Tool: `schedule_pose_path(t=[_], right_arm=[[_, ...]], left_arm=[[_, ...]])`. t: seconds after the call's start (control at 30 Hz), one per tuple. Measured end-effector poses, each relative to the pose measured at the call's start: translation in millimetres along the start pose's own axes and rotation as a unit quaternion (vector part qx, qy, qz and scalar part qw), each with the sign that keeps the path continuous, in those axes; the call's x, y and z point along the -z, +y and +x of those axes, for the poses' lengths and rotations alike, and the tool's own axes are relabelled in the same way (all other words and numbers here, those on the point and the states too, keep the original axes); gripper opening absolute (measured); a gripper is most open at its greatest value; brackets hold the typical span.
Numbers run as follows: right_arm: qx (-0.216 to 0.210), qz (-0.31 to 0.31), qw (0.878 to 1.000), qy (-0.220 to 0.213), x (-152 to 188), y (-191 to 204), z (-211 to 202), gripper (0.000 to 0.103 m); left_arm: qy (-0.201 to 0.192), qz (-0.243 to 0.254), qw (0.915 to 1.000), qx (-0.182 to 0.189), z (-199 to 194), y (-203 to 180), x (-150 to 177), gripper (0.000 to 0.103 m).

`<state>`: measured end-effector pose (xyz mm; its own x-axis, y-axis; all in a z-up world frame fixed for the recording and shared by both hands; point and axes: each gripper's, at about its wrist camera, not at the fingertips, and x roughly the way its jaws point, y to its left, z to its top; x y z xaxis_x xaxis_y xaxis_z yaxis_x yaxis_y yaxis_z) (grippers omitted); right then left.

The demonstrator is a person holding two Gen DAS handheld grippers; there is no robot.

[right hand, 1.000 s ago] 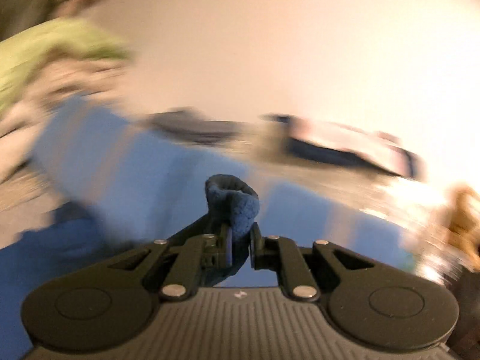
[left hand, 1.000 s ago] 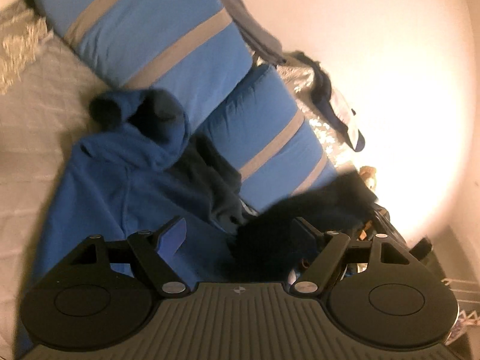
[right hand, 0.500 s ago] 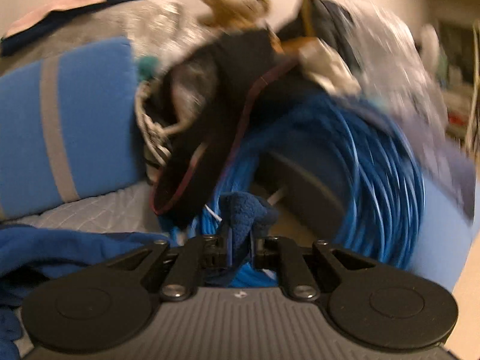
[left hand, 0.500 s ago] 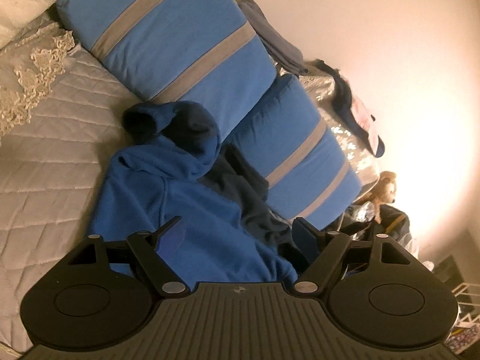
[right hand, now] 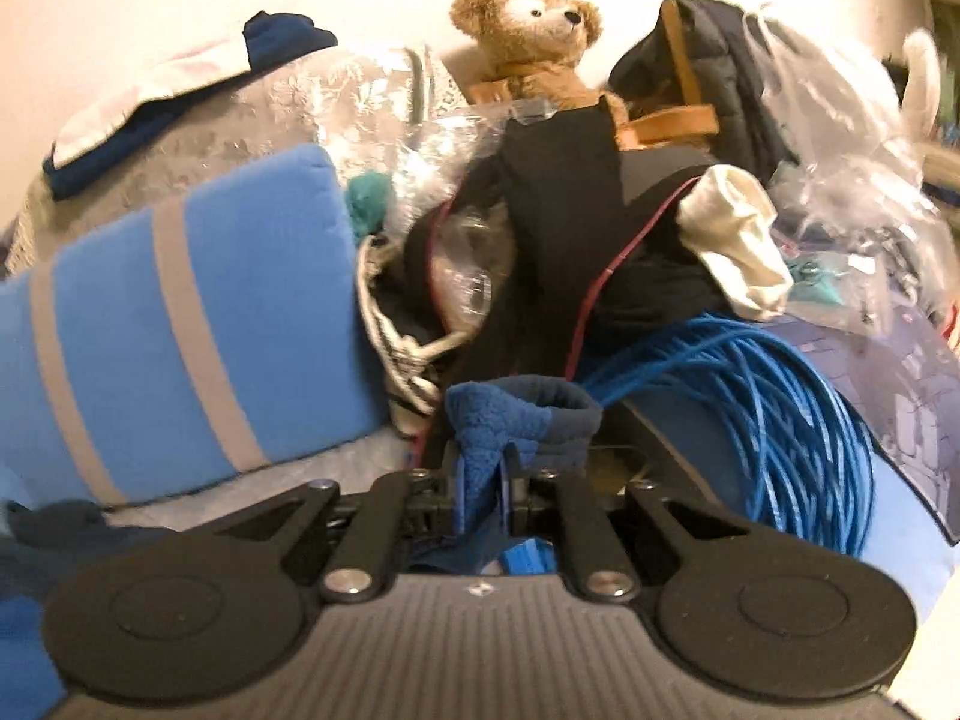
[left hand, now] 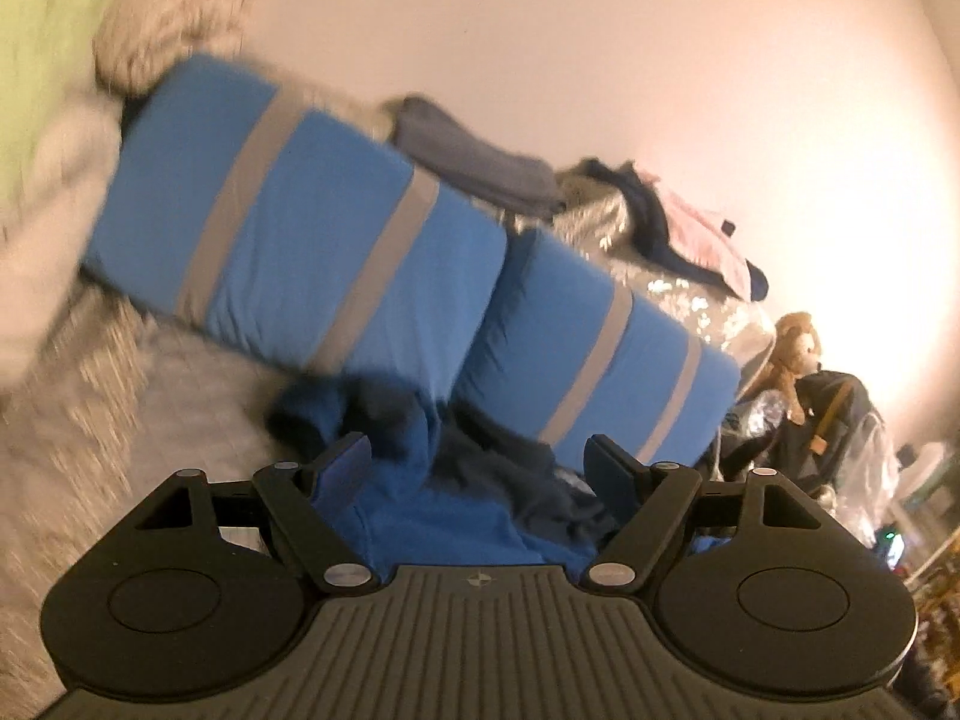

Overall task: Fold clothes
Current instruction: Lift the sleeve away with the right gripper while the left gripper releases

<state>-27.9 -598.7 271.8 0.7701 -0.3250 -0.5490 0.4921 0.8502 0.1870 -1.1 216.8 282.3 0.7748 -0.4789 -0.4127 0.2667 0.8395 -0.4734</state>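
Observation:
A blue fleece hoodie (left hand: 444, 516) with a darker lining lies crumpled on the quilted bed, just in front of the blue pillows. My left gripper (left hand: 480, 471) hovers above it, open, with nothing between its fingers. In the right wrist view my right gripper (right hand: 487, 480) is shut on the hoodie's sleeve cuff (right hand: 528, 414), whose dark ribbed end sticks up past the fingertips. More blue hoodie cloth (right hand: 36, 564) trails at the lower left of that view.
Two blue pillows with grey stripes (left hand: 312, 252) lean on the wall. Folded clothes (left hand: 474, 162) lie on top behind them. A teddy bear (right hand: 534, 42), a black bag (right hand: 564, 228), plastic bags (right hand: 840, 120) and a coil of blue cable (right hand: 780, 420) crowd the bed's end.
The left gripper has risen and tilted up, so the hoodie sits lower and the wall fills more of its view. The right gripper swung sideways with the cuff, from the pillows toward the bear and cable.

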Motion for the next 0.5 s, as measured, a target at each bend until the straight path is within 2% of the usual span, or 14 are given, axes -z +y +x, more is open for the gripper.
schedule_pose_path(t=[0.07, 0.2, 0.3, 0.37, 0.43, 0.5], right_arm=[[-0.014, 0.026, 0.999, 0.015, -19, 1, -7, 0.011], [-0.025, 0.033, 0.999, 0.010, -58, 0, -22, 0.011], [-0.040, 0.047, 0.998, -0.019, -82, -14, -34, 0.011], [-0.057, 0.056, 0.996, -0.048, -94, -29, -44, 0.011], [-0.062, 0.063, 0.994, -0.069, -91, -52, -53, 0.011], [-0.053, 0.091, 0.992, -0.068, -66, -85, -46, 0.011]], left_arm=[[-0.016, 0.003, 0.9999, -0.002, -14, -5, -17, 0.078], [-0.045, 0.011, 0.9989, 0.008, -37, -14, -45, 0.078], [-0.068, 0.016, 0.9975, 0.012, -50, -23, -59, 0.078], [-0.079, 0.011, 0.9964, 0.029, -55, -26, -59, 0.078], [-0.079, 0.004, 0.9957, 0.047, -56, -24, -52, 0.079], [-0.063, -0.003, 0.9965, 0.055, -47, -20, -39, 0.081]])
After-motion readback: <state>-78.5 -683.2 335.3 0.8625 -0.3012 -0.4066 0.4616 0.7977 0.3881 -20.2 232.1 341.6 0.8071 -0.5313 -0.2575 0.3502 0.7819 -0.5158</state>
